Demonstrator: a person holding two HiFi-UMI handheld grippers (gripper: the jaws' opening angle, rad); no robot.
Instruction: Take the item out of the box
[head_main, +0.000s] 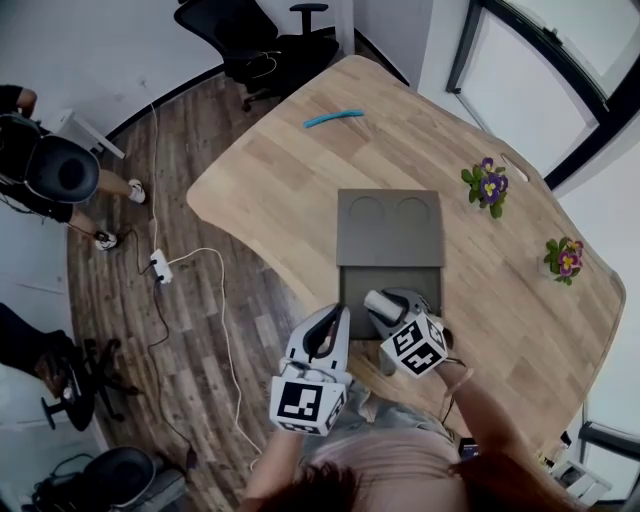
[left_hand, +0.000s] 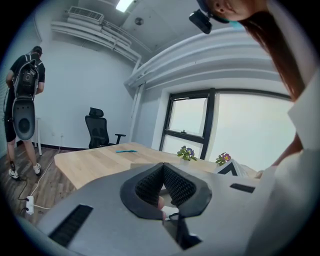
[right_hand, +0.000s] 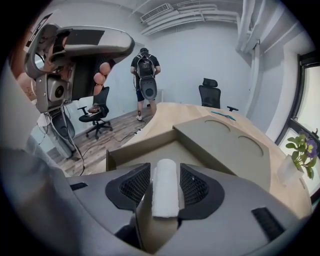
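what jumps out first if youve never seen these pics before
The white roll standing between the jaws of the right gripper, at the near end of the open grey box on the wooden table. Next, the box's lid lying flat beyond it with two round hollows, and two small pots of purple flowers to its right.
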